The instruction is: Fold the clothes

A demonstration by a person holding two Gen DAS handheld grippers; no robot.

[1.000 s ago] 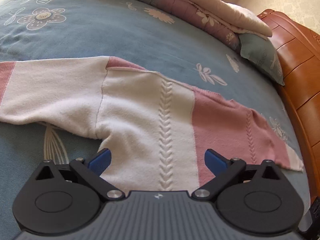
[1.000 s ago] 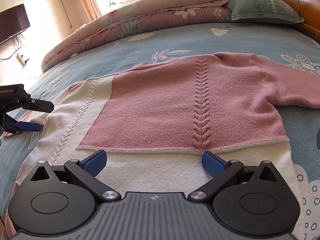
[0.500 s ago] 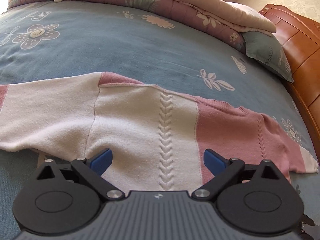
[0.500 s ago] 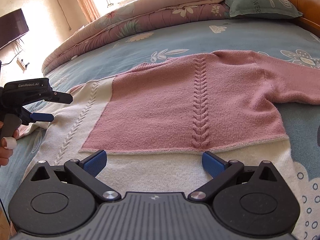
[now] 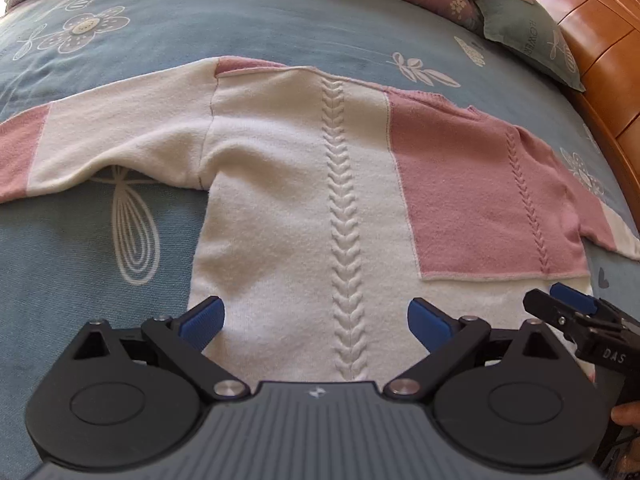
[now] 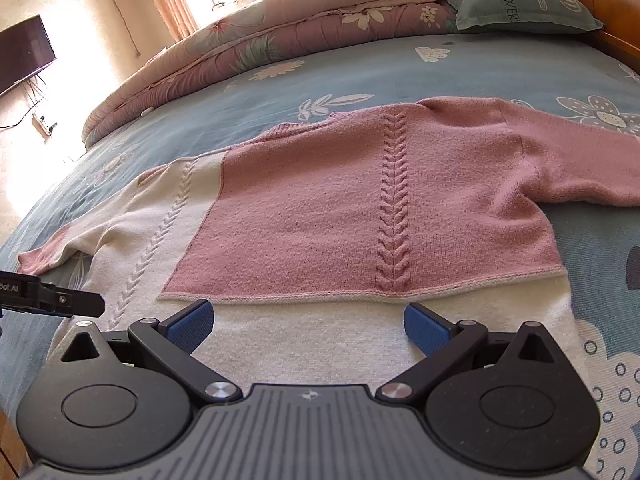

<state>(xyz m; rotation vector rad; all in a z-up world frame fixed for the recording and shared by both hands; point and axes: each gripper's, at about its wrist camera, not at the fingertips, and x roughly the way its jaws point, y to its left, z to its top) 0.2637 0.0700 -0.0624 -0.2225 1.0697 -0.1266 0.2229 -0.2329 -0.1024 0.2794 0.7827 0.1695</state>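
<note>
A pink and cream knitted sweater [image 5: 300, 184] lies spread flat on the blue floral bedsheet [image 5: 120, 264], sleeves out to both sides. My left gripper [image 5: 316, 322] is open, hovering over the cream hem by the cable-knit stripe. The same sweater [image 6: 320, 208] fills the right wrist view, where my right gripper [image 6: 308, 326] is open above the cream hem band below the pink panel. Each gripper shows in the other's view: the right gripper [image 5: 568, 310] at the lower right, the left gripper [image 6: 76, 302] at the left edge. Nothing is held.
A rolled floral quilt [image 6: 280, 28] and a green pillow [image 6: 520, 0] lie along the far side of the bed. A wooden headboard [image 5: 600, 48] rises at the right. A dark TV [image 6: 24, 56] hangs on the wall at left.
The left gripper has pulled back and swung toward the hem, so more of the sweater shows and the right gripper enters its view. The right gripper barely moved.
</note>
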